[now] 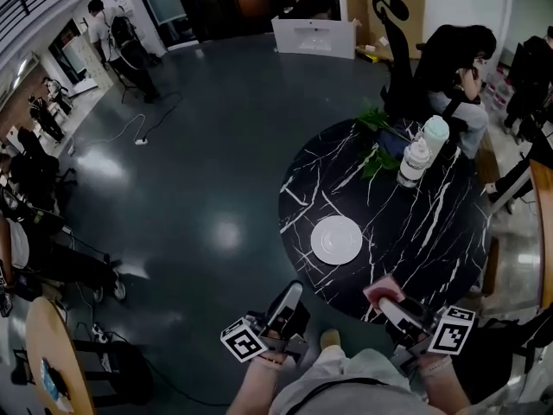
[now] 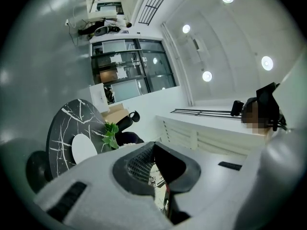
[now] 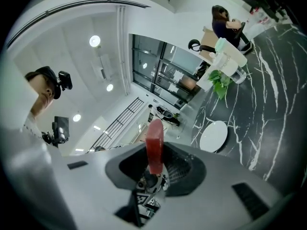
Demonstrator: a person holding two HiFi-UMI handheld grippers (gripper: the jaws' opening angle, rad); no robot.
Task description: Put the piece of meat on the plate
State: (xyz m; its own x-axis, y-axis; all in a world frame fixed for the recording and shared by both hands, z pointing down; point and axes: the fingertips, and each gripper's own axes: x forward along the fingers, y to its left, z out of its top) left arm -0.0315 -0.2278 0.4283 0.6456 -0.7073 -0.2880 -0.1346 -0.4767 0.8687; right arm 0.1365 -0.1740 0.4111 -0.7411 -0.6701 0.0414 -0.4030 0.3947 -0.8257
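1. The right gripper (image 3: 154,172) pinches the lower end of the piece of meat (image 3: 154,140). The red slab sticks out lengthwise beyond the jaws, its long axis along their line.
2. The left gripper (image 2: 154,169) has its jaws pressed together with nothing between them.
3. In the head view the meat is at the near edge of the table (image 1: 432,232). The empty plate (image 1: 336,239) lies ahead and to the left, apart from it.
4. Both grippers look about equally near the plate, but only the right carries the meat.
5. The right gripper view shows the grip itself, while the head view shows the gap to the plate.
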